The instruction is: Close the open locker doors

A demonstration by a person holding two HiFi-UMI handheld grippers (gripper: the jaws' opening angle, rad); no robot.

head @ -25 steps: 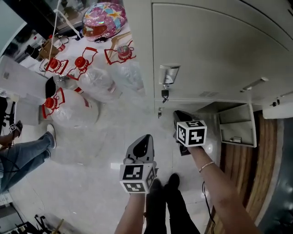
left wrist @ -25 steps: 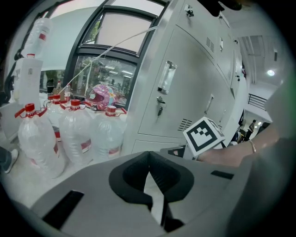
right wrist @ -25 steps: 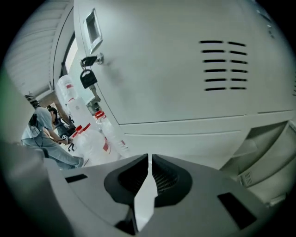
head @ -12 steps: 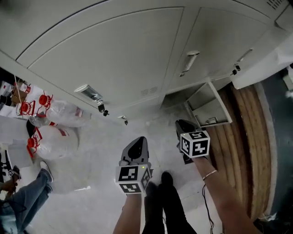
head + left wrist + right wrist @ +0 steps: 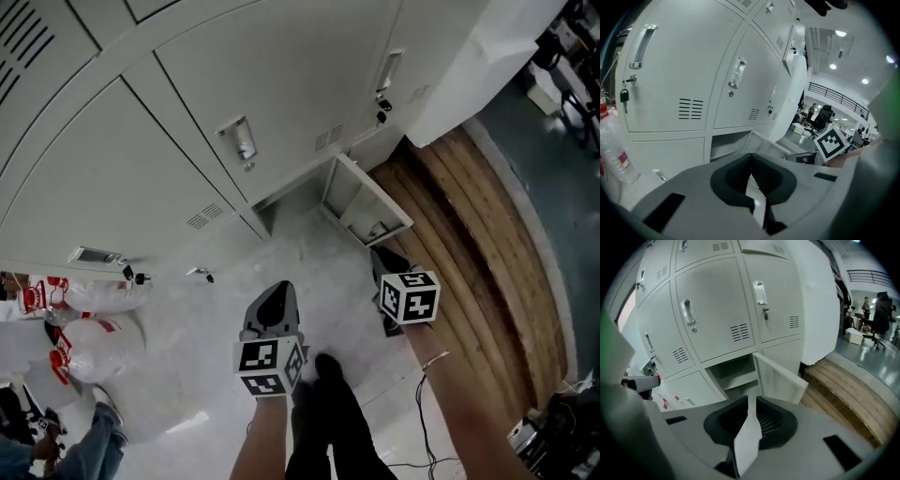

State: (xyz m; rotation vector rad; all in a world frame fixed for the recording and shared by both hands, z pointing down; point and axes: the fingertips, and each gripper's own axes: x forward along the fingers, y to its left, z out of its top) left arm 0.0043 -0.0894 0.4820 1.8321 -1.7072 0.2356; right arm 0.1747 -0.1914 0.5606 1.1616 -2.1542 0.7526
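Starting closest: the left claw is pinched right together, tips touching, nothing in it. The right claw has just been opening and stands a crack apart. All you see through the slit is floor, so it's empty too. Both hang over the pale floor, just ahead of the person's dark shoes, pointing toward the lockers.

Next out is the bit that matters: one low locker door in the bottom row, swung wide open, with its compartment gaping beside it. It sits right next to the wooden platform, ahead of the right claw. Neither claw touches it, and there's bare floor in between.

So my read is that this door hasn't been dealt with yet and needs pushing shut. The tall doors above it, the ones with handles, all look flush and closed, and so does the low panel to its left.

Now the murky stuff:
- **White slab:** there's a big one at the right end of the bank. I honestly can't tell if it's another door standing open or just a pillar, so there may be more left than one door.
- **Left end of the row:** it runs out of frame near some bagged plastic bottles, so anything open down there is unseen.
- **Inside of the open door:** something small sits on it, too tiny to name.
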